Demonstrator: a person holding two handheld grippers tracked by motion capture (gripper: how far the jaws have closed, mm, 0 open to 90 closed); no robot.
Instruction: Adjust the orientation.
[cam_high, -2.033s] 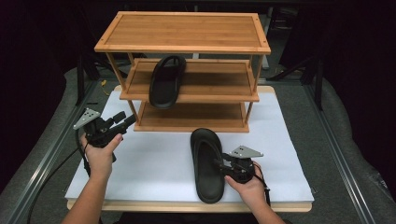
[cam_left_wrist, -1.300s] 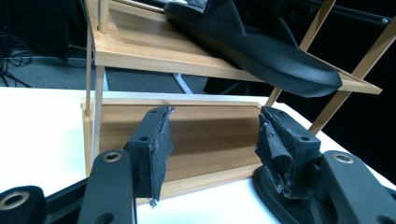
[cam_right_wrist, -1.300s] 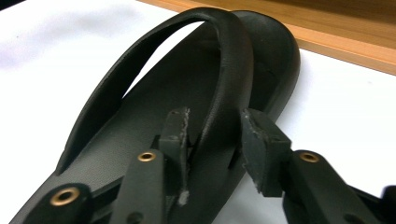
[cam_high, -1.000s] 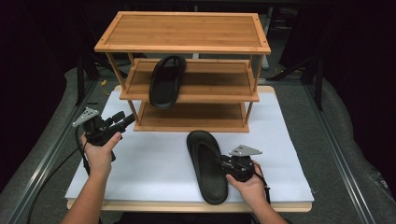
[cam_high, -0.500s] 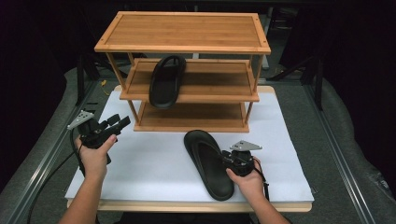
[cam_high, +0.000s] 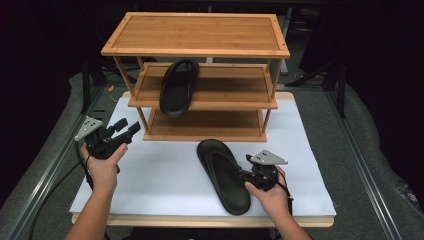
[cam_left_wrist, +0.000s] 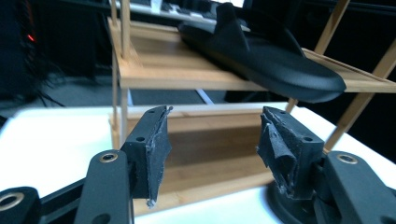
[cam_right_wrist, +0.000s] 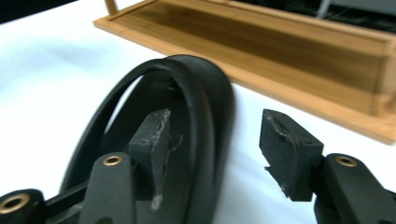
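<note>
From the high view, we see a wooden shoe rack (cam_high: 196, 50) with three shelves standing at the back of a white mat (cam_high: 165, 175). One black sandal (cam_high: 178, 88) lies on the rack's middle shelf, its heel poking over the front edge. Its partner, the second sandal (cam_high: 223, 174), lies flat on the mat just in front of the rack, likely waiting to join the pair. The right gripper (cam_high: 248, 174) sits at that sandal's right edge, its jaws having just been opening, so we judge the sandal released there. The left gripper (cam_high: 128, 128) hovers off the rack's left front corner, holding nothing, seemingly standing by.

In the left gripper view, the left gripper (cam_left_wrist: 212, 140) has its jaws spread apart with empty air between them, aimed at the rack's bottom shelf; the shelved sandal (cam_left_wrist: 261, 58) overhangs above.

In the right gripper view, the right gripper (cam_right_wrist: 212, 144) has its jaws wide apart straddling the second sandal's (cam_right_wrist: 187, 121) rim. The pads do not press on it, and the rack's bottom shelf lies just beyond.
</note>
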